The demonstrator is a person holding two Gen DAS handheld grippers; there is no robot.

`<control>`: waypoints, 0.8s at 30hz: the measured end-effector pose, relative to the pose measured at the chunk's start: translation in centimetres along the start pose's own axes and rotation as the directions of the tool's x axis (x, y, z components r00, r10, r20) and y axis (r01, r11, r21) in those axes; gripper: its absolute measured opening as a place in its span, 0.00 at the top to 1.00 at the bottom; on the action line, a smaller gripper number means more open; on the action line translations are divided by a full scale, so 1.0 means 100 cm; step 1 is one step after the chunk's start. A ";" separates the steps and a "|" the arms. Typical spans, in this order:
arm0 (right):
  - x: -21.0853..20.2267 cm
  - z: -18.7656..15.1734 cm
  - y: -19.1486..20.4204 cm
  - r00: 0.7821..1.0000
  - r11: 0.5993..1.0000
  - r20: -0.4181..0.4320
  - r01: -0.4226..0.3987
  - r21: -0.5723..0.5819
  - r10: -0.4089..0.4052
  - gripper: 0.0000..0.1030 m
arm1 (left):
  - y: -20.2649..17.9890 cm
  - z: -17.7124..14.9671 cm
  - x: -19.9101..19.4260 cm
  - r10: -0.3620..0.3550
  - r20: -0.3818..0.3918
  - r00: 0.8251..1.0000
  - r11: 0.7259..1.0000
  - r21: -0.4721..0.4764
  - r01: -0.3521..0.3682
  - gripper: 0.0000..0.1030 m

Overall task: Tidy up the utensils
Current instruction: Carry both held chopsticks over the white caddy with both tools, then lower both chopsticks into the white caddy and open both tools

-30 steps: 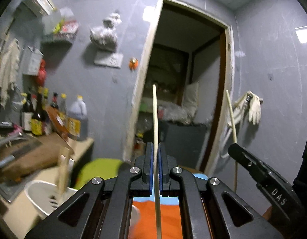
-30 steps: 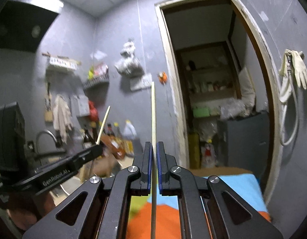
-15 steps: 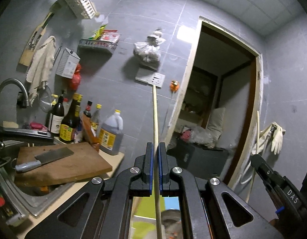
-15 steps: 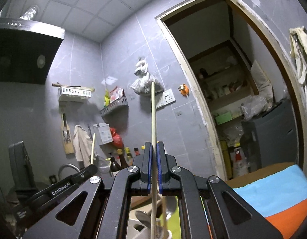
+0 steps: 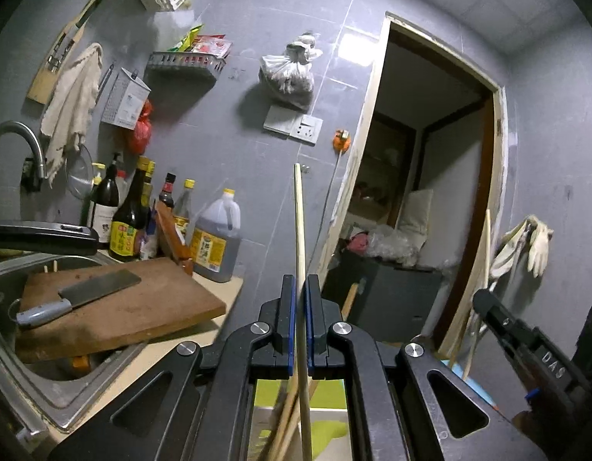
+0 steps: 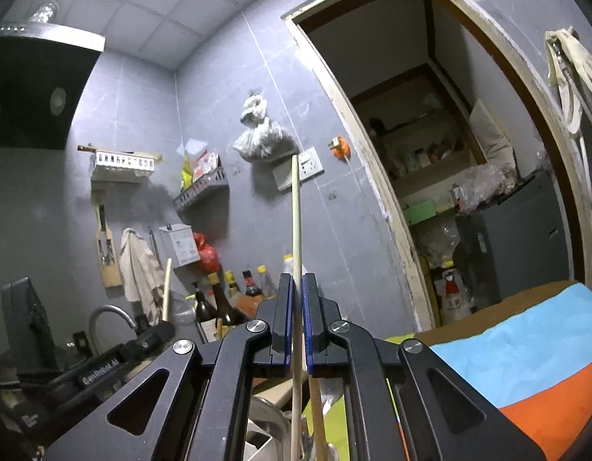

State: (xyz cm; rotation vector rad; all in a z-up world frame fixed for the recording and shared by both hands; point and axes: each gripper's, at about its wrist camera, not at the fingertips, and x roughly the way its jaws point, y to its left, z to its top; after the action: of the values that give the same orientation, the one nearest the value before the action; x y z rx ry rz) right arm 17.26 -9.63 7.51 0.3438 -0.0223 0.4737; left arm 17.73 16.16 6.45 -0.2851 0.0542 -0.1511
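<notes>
My left gripper (image 5: 300, 299) is shut on a pale wooden chopstick (image 5: 299, 230) that stands upright between its blue pads. My right gripper (image 6: 295, 296) is shut on a second chopstick (image 6: 295, 223), also upright. Below the left gripper several wooden chopsticks (image 5: 286, 422) lean in a white holder (image 5: 326, 415). Below the right gripper the holder (image 6: 265, 441) shows with another wooden stick (image 6: 317, 415) and a metal utensil (image 6: 269, 411). The right gripper shows in the left wrist view (image 5: 484, 303) with its chopstick (image 5: 487, 246). The left gripper shows in the right wrist view (image 6: 157, 332).
A wooden cutting board (image 5: 115, 307) with a cleaver (image 5: 77, 297) lies over the sink (image 5: 34, 384) at left. Sauce bottles (image 5: 130, 215) and an oil jug (image 5: 217, 242) stand against the grey wall. An open doorway (image 5: 423, 211) is ahead. A blue and orange cloth (image 6: 526, 365) lies at right.
Both grippers have tilted upward and lowered toward the holder, chopsticks still held. The cloth has slid out of the left view; the holder's sticks now show under both grippers.
</notes>
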 end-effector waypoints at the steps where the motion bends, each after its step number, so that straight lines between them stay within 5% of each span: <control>1: 0.001 -0.001 -0.001 1.000 1.000 -0.004 -0.001 0.002 0.001 0.97 | 0.000 -0.002 0.000 -0.002 -0.002 1.000 1.000 0.000 0.002 0.98; 24: 0.010 -0.024 0.015 0.994 0.998 -0.103 -0.027 -0.052 0.022 0.97 | 0.009 -0.023 0.004 -0.031 -0.059 0.998 0.999 -0.044 0.028 0.98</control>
State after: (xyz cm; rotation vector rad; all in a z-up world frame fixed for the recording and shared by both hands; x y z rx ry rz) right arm 17.35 -7.11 5.89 0.2666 0.0605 0.5137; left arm 18.04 16.35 4.01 -0.3249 0.1130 -0.1880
